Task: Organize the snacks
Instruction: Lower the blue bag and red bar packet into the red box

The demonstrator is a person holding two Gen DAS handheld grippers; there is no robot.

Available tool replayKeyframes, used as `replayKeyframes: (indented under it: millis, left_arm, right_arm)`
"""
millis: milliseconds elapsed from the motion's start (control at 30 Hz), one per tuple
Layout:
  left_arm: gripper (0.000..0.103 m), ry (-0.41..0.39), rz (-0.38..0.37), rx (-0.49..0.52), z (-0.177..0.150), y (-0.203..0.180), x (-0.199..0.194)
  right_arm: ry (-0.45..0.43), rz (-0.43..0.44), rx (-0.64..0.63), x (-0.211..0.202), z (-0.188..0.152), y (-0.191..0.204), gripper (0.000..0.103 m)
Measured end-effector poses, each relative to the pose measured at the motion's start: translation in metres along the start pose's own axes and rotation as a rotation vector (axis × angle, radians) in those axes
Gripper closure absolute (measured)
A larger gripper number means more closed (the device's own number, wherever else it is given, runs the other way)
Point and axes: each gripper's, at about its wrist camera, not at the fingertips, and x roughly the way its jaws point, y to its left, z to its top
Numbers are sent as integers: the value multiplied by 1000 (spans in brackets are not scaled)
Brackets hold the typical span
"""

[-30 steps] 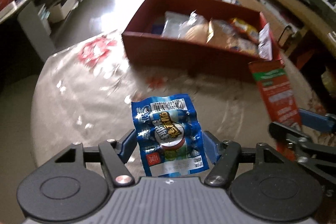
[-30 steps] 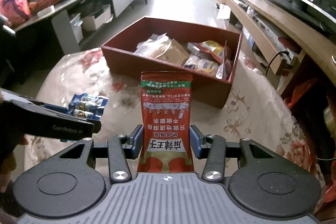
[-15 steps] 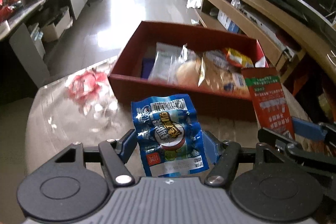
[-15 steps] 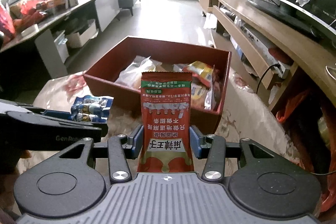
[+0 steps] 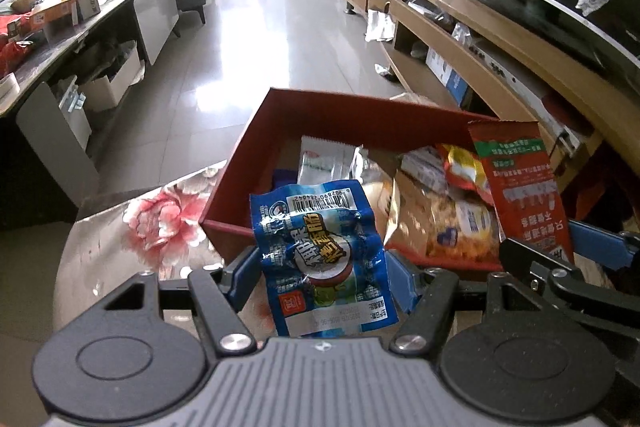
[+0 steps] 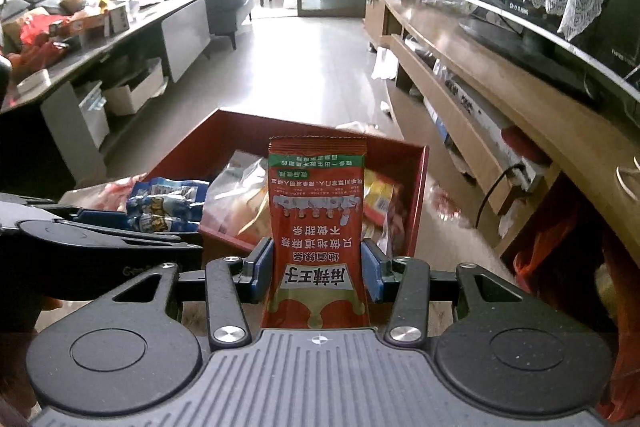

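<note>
Left wrist view: your left gripper is clamping the blue packet, right gripper pinching the red sachet, both nearing the red box mid-frame; release inside next

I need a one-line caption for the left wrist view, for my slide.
Left gripper holding a blue snack packet before the red box of snacks, beside the right gripper's red packet.
</note>
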Motion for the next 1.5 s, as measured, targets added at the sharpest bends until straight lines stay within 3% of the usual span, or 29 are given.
replayKeyframes:
  millis: [700,1200,1500]
  left_arm:
    - [33,-18,33,-7,50,-11,45]
    - [33,27,72,19,56,-17,80]
    - [32,12,103,53,51,-23,86]
  right_arm:
    - [-9,-6,41,47,41,-20,49]
    - [42,-8,40,81,43,-24,49]
    - [78,1,45,93,39,-27,49]
